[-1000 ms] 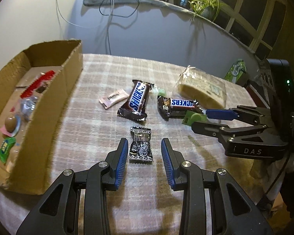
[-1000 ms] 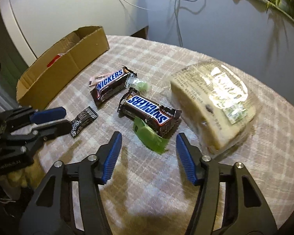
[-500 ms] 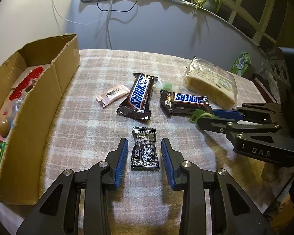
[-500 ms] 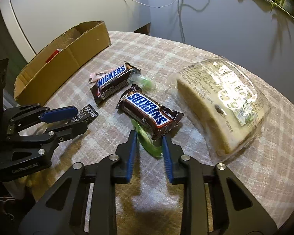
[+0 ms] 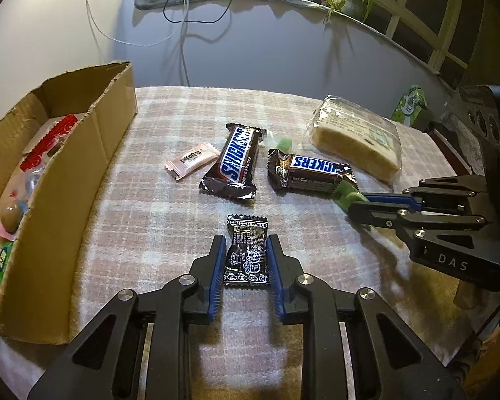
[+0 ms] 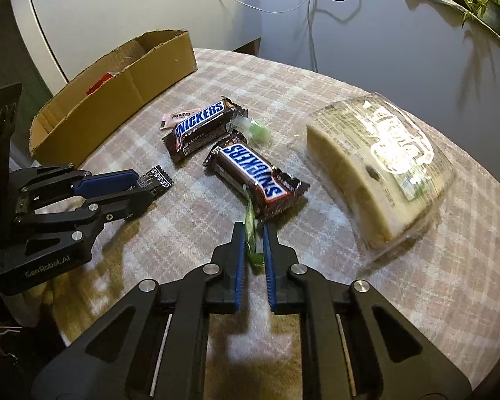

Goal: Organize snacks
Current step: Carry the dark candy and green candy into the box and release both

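**Both grippers grabbing a snack at once, box waiting on the left**

So the loose snacks are sitting in the middle of the checked tablecloth (image 5: 170, 220), and two of them are getting picked right now. The left gripper (image 5: 246, 260) is pinching the small black packet (image 5: 248, 251) by its long sides, jaws pressed against both edges while the packet is lying flat on the cloth. Makes sense to me, since a flat wrapper like that is easiest to catch across its narrow width.

The right gripper (image 6: 253, 243) is clamping down on the green wrapper (image 6: 251, 233), which is standing up thin between the nearly closed jaws. Its far end is tucked under the nearer chocolate bar (image 6: 255, 175), so I'm guessing pulling it out could drag that bar along.

The other chocolate bar (image 5: 235, 163), a pink packet (image 5: 190, 161) and a little green candy (image 5: 285, 143) are lying just beyond, close together. The big wrapped cake (image 6: 376, 170) is sitting off to the right, apart from the small stuff.

The cardboard box (image 5: 93, 153) is sitting at the left edge of the table, already holding a few sweets, so I'd say that's where everything is heading. Nothing is lifted yet as far as I can tell.
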`<state>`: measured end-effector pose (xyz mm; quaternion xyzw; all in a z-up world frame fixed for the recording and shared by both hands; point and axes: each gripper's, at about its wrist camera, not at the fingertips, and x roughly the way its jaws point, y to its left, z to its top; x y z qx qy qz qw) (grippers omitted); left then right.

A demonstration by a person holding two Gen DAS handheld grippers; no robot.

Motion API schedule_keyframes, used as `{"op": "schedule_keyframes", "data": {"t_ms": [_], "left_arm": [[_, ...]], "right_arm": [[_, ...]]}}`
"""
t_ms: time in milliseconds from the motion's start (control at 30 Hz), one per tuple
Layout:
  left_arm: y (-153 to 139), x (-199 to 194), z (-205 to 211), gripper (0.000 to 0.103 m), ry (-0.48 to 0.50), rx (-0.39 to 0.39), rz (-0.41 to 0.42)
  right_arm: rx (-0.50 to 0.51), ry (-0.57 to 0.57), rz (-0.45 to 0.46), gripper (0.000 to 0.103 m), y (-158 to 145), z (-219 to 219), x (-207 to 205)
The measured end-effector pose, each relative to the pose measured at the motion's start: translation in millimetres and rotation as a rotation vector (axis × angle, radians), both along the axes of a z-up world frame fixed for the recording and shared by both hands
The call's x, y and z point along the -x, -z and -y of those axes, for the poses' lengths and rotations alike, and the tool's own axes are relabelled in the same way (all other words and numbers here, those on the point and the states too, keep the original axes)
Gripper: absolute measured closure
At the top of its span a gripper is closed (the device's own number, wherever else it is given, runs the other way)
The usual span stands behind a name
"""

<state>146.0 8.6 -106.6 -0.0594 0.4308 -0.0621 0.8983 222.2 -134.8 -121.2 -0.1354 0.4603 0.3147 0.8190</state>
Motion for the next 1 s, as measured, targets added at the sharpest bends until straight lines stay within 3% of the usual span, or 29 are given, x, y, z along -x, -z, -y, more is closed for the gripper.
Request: {"op": "schedule_keyframes", "data": {"t_ms": [500, 1000], "left_arm": [[-18.7, 17.0, -2.3, 0.080, -0.010, 0.011, 0.051], [-56.8, 45.2, -9.5, 0.080, -0.022, 0.003, 0.153]], "right_arm": [[-0.046, 0.009, 0.053, 0.095, -29.8, 9.8, 24.1], [-0.084, 0.000, 0.120, 0.095, -67.7, 2.7, 42.7]]}}
